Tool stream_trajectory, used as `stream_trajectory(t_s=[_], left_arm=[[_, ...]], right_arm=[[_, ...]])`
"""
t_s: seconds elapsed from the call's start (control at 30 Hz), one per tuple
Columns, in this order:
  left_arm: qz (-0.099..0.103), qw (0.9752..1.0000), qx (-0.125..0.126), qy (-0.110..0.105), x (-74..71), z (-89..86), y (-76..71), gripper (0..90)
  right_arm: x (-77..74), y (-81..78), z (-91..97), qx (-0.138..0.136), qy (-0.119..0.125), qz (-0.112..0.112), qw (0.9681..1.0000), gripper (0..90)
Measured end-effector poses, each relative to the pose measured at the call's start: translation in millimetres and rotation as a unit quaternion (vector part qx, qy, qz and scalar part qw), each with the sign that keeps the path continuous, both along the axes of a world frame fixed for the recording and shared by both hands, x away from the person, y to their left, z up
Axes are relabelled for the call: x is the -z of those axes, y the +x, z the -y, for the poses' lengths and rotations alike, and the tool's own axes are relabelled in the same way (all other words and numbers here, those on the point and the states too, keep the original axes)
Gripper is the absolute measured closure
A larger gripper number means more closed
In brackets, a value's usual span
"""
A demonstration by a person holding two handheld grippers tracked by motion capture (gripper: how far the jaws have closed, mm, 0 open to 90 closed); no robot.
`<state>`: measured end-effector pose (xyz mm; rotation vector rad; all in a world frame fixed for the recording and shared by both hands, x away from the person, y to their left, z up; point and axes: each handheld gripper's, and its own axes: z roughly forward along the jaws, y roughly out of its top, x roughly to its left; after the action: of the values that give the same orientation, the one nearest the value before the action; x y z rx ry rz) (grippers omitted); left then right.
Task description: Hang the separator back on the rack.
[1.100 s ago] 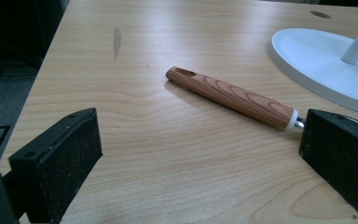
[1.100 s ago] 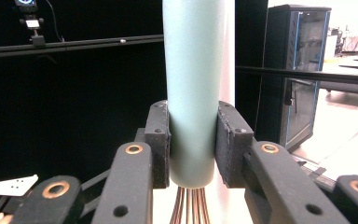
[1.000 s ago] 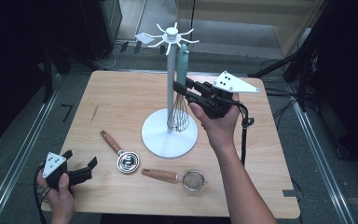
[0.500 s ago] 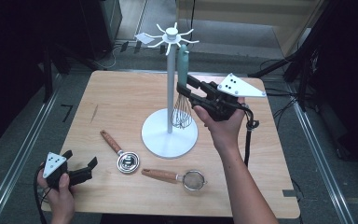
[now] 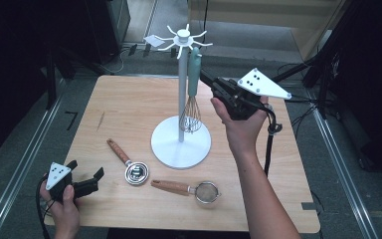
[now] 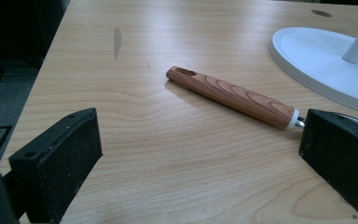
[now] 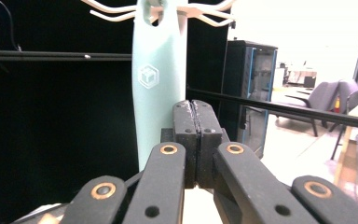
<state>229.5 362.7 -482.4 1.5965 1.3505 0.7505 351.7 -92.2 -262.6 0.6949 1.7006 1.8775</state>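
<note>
Even overhead light on the table (image 5: pixel 129 109), dark surroundings, blown-out brightness behind the right tool's view

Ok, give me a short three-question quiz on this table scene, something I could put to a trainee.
1. True or false: the mint-green-handled wire whisk hangs from a hook of the white metal utensil stand.
2. Is the right claw open or shut, and is anything between its jaws?
3. Which lies nearer the left claw: A, the wooden-handled round steel measuring cup, or B, the wooden-handled small mesh strainer?

Key: 1 true. 2 shut, with nothing between the jaws; the whisk handle stands just beyond them. 3 A.
</note>
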Motion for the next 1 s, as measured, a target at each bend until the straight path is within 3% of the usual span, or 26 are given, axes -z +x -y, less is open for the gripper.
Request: stream_trajectory(t_s=[0.17,0.4,1.0], left_arm=[[0.0,1.0,0.0,-0.002,0.0,-0.3,0.0,0.0],[-0.002,1.0,0.001,-0.003,-0.1,-0.8,0.2,0.0],[-0.004,1.0,0.002,-0.001,-0.1,-0.3,0.6,0.0]], right_arm=[[-8.7,3.5,-6.5,0.016,-0.013,0.014,0.9997,90.0],[-19.3,4.2,-6.8,0.009,-0.006,0.029,0.9995,90.0],[-25.2,-9.2,-18.2,-0.017,0.003,0.029,0.9994,90.0]])
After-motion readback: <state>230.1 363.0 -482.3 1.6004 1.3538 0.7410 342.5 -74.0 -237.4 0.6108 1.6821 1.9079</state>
